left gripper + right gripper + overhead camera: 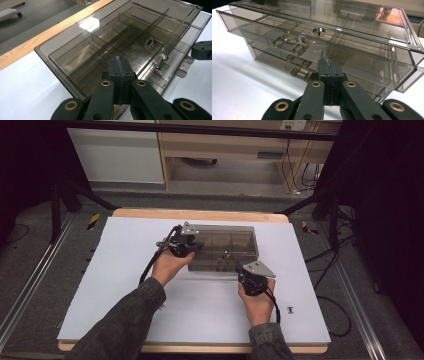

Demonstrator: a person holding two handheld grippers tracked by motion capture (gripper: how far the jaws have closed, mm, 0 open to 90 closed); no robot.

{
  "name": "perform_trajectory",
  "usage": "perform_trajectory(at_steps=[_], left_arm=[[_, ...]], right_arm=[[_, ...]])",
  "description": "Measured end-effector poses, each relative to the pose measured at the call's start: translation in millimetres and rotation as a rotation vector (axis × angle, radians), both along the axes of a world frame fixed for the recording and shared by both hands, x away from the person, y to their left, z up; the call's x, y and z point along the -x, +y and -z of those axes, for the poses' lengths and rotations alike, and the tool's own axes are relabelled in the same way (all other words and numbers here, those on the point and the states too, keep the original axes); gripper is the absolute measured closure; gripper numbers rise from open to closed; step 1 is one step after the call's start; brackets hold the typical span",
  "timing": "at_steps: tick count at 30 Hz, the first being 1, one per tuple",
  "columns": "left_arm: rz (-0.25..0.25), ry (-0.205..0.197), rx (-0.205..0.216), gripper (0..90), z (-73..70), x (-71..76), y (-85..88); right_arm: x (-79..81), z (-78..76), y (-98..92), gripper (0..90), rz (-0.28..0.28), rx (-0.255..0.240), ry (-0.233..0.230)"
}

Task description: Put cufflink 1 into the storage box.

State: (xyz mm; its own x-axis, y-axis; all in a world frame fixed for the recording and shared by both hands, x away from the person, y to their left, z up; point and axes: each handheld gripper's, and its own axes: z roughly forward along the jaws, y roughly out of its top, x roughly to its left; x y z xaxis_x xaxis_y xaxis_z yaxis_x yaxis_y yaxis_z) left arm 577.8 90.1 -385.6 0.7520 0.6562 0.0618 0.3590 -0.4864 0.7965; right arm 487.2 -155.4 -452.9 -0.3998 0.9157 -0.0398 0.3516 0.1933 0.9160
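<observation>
Both sets of jaws were shut, pads pressed flat together, nothing between them. Left gripper (119,75) had its closed tip resting on or just over the lid of the smoked plastic drawer organizer (225,247), near the box's left end; contact itself I couldn't confirm. In the high view the left gripper (182,245) sat at about 9 o'clock of the box. Right gripper (329,75) pointed its closed tip at the front face, just beside the projecting top drawer (317,47), at roughly 5 o'clock of the box in the high view (255,277). Touching or a hair apart: couldn't tell.

Box sat on the white board (125,285), toward 12 o'clock of its centre. Top drawer was pulled partway out toward the person. Its knob (318,31) showed through the clear wall, and small clear-capped parts (294,47) lay in a front compartment. Lower drawers looked pushed in, with similar small parts (298,72) behind their fronts.

One small dark piece (291,310) lay loose on the board at about 4 o'clock, well apart from the box.

Judgement: left was bracing the box, right was set to push the open drawer home. Drawer was open and seemingly loaded; closing it remained.
</observation>
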Motion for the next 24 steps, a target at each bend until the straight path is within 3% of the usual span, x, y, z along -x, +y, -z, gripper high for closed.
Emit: perform_trajectory(at_steps=[24], left_arm=[[-0.001, -0.009, -0.002, 90.0, 0.7, 2.7, -2.6]], right_arm=[[-17.8, -2.2, -0.3, 90.0, 0.020, -0.045, -0.002]])
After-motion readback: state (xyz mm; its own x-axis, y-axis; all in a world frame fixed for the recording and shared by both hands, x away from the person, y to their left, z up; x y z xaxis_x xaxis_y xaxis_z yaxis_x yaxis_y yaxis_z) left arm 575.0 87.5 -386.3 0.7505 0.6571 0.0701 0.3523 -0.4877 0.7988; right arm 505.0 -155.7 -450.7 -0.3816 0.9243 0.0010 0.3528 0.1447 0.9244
